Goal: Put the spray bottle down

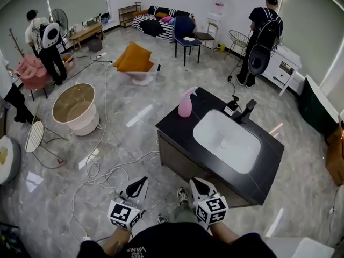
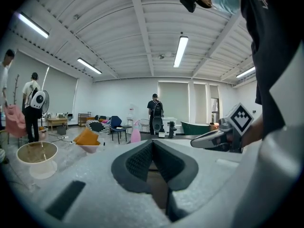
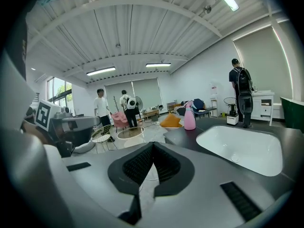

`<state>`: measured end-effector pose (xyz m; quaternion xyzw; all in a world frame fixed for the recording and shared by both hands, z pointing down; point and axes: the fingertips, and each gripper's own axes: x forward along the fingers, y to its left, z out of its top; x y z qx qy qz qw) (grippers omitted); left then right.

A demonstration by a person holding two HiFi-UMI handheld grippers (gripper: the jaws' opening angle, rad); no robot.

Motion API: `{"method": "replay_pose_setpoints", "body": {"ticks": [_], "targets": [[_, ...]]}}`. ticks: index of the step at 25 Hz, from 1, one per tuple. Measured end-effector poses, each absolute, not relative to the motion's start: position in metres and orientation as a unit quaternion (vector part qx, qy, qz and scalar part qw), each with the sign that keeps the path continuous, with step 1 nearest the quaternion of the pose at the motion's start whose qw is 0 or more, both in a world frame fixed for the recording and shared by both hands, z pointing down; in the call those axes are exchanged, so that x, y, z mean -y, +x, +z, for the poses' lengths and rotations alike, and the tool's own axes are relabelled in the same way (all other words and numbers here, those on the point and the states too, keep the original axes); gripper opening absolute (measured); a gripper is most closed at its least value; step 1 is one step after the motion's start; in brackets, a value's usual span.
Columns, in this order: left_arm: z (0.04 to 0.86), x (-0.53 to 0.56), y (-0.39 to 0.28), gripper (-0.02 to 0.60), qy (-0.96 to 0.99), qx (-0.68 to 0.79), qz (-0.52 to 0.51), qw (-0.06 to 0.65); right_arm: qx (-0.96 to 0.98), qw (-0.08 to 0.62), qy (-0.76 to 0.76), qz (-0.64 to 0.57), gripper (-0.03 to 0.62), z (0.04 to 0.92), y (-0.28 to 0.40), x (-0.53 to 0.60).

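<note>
The left claw [image 1: 137,187] is closed, its jaws meeting at the tips with nothing between them, as the left gripper view [image 2: 153,141] shows plainly. The right claw [image 1: 201,187] is the same: pads together and empty in its own view [image 3: 153,145]. Both are held close in front of the person at the near side of the black surface [image 1: 177,130]. The left claw hangs over the floor off the surface's near-left side, and the right one is at its near edge.

Past the claws, the white sink [image 1: 226,138] fills the middle of the surface, with the dark faucet [image 1: 247,110] at its far rim. The pink spray bottle [image 1: 185,104] stands beyond the sink at the far-left corner, upright with its long axis vertical and its trigger head on top. It is well apart from both claws and neither touches it.

From the left claw the bottle lies ahead and slightly left of the jaw line [image 2: 136,132]. From the right claw it lies ahead and to the right [image 3: 189,118]. The right claw looks somewhat nearer, though the wide-angle view makes that hard to be sure of.

With the bottle resting on the surface and both claws empty, the task appears to be done.
</note>
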<state>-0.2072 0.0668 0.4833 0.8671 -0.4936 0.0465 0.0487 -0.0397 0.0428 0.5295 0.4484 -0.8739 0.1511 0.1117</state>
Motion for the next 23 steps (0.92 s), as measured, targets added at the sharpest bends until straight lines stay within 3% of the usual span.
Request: {"method": "replay_pose_setpoints", "body": {"ticks": [23], "targets": [[0.4883, -0.0727, -0.2183, 0.011, 0.859, 0.507, 0.046, 0.054, 0.873, 0.108, 0.453, 0.148, -0.003, 0.5292, -0.0425, -0.0426]]}}
